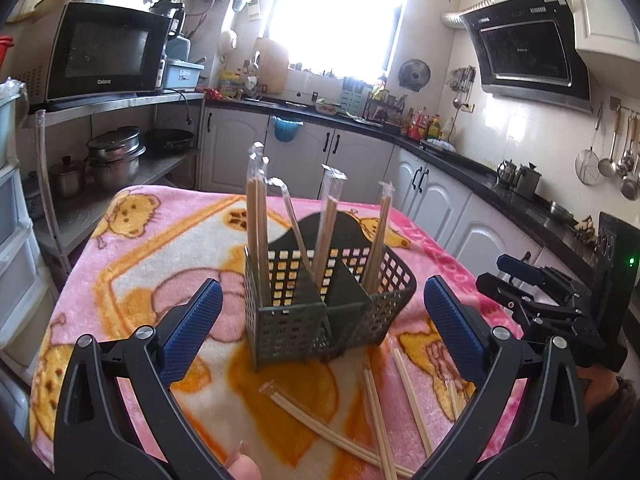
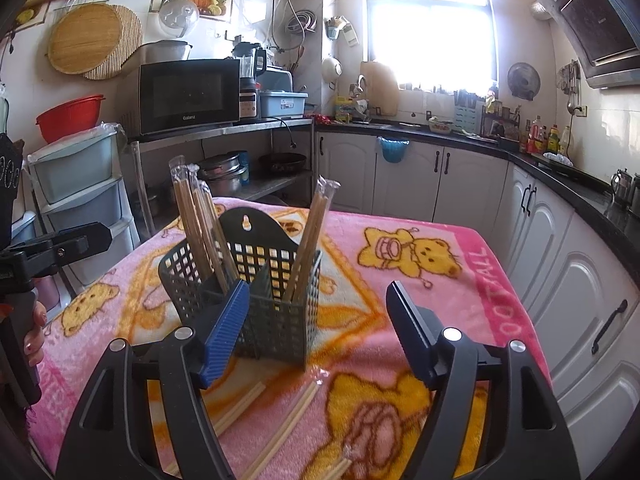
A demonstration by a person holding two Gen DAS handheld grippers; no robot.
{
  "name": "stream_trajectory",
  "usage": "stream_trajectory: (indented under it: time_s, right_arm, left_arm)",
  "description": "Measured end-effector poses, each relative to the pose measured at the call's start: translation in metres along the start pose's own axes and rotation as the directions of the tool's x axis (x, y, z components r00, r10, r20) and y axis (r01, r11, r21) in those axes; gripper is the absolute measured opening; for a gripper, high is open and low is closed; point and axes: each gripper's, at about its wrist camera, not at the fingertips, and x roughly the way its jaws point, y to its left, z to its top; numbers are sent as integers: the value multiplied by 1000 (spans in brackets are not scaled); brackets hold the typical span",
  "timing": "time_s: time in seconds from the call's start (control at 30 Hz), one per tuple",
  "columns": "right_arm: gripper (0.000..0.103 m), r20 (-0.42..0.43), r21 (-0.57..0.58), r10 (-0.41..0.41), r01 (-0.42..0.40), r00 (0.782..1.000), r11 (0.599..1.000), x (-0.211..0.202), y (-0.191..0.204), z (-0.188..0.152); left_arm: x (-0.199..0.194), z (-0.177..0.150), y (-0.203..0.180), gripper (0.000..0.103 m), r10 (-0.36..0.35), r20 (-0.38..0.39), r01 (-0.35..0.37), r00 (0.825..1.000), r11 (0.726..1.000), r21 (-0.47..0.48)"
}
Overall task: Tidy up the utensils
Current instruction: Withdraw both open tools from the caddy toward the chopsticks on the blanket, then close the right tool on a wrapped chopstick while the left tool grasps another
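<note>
Left wrist view, loose chopsticks (image 1: 376, 412) partly hidden by fingers (image 1: 192, 328), cut off below

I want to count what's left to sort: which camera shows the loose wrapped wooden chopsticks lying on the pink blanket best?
The left wrist view: the loose wrapped wooden chopsticks lie fanned out between its fingers, in front of the dark perforated plastic utensil basket. The right wrist view shows fewer, partly hidden by its gripper.

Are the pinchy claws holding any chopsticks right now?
No. The left gripper and the right gripper are both open and empty. Wrapped chopsticks lie loose on the blanket; others stand in the basket.
</note>
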Motion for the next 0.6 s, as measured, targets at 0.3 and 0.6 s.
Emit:
stream_trajectory:
  time_s: [0.3, 0.6]
  right_arm:
    - [69, -35, 17, -24, 24, 999, 1000, -14, -12, -18]
    - [69, -62, 23, -48, 49, 997, 999, -27, -23, -37]
  left_arm:
    - [6, -13, -14, 93, -17, -37, 17, 999, 1000, 16]
    - [21, -30, -32, 93, -38, -91, 42, 995, 998, 46]
